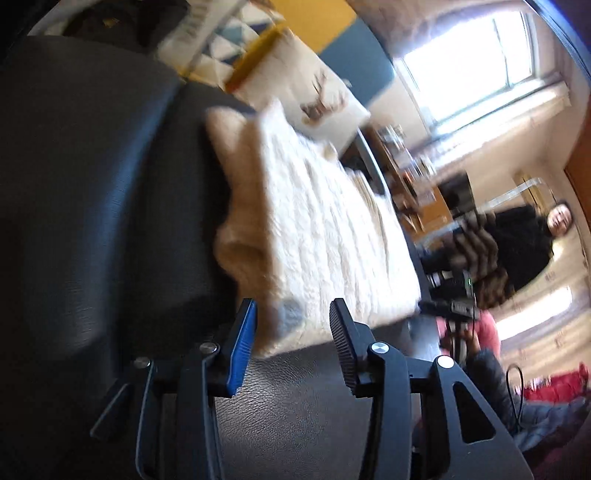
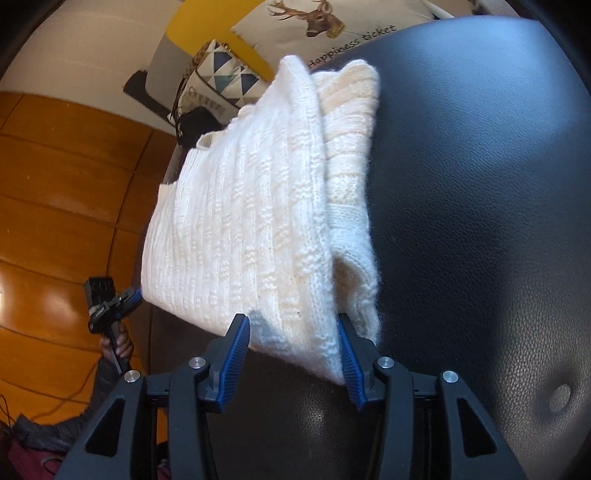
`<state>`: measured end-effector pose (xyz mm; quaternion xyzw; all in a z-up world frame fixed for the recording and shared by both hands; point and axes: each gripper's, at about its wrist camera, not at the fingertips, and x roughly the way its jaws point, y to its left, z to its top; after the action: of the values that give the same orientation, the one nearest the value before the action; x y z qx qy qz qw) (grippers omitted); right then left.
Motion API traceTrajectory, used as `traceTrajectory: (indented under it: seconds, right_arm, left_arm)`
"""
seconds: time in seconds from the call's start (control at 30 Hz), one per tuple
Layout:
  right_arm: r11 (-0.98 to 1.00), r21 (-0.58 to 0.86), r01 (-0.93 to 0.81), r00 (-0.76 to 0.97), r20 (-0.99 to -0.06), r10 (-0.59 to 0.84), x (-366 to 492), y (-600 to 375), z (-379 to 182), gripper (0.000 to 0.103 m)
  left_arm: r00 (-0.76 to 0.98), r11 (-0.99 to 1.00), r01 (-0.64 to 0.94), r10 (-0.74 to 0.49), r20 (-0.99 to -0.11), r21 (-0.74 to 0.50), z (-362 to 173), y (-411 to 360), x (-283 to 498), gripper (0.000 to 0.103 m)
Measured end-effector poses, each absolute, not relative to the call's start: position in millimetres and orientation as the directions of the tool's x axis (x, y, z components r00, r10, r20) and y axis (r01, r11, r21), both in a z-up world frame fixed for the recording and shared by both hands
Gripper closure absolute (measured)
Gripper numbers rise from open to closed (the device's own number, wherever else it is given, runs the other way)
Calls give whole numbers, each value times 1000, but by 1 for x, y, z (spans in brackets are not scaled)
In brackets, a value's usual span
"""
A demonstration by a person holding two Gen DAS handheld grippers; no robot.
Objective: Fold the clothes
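Note:
A cream cable-knit sweater (image 2: 251,206) lies folded on a black leather seat (image 2: 480,192), with a sleeve (image 2: 351,155) tucked under its right side. My right gripper (image 2: 293,343) straddles the thick near edge; its blue pads stand at either side of the fold without squeezing it. In the blurred left wrist view, the sweater (image 1: 325,229) reaches away from my left gripper (image 1: 291,332). The jaws are apart, with one corner of the knit lying loose between them. In the right wrist view, the left gripper (image 2: 136,295) shows at the sweater's left corner, held by a hand (image 2: 116,343).
Cushions lean at the seat's back: one with a deer print (image 2: 317,22) and one with triangles (image 2: 221,77). A wooden floor (image 2: 55,206) lies beyond the seat's left edge. A person in a dark top (image 1: 517,243) is at the right, with a bright window (image 1: 472,62) behind.

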<state>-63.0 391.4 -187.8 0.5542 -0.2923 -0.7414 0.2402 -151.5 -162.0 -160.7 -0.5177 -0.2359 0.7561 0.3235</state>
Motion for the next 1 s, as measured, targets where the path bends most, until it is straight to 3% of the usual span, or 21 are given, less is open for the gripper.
traceTrajectory:
  seconds: [0.1, 0.17, 0.2, 0.53, 0.63, 0.7, 1.0]
  right_arm:
    - [-744, 665, 67, -246, -711, -658, -62, 389, -183, 57]
    - [-768, 634, 87, -225, -739, -635, -62, 384, -180, 58]
    - [-772, 629, 93, -205, -747, -633, -63, 381, -180, 59]
    - [-806, 574, 141, -49, -810, -585, -35, 368, -178, 72]
    - [-740, 671, 39, -67, -737, -672, -25, 384, -186, 70]
    - [-700, 714, 14, -101, -695, -712, -16, 391, -183, 62]
    - [-616, 786, 55, -294, -577, -762, -8, 405, -171, 59]
  left_arm:
    - [-180, -640, -285, 767, -616, -714, -165, -152, -146, 63]
    - [-175, -656, -331, 749, -639, -678, -160, -148, -136, 93]
    - [-174, -661, -334, 744, -645, -672, -159, -149, -133, 96]
    - [-194, -701, -325, 707, -680, -635, -142, -182, -90, 98]
    - [-163, -711, -236, 701, -695, -662, -155, -195, -90, 97]
    - [-180, -727, -193, 686, -705, -659, -153, -202, -87, 95]
    - [-356, -731, -27, 644, -677, -681, -127, -232, -87, 90]
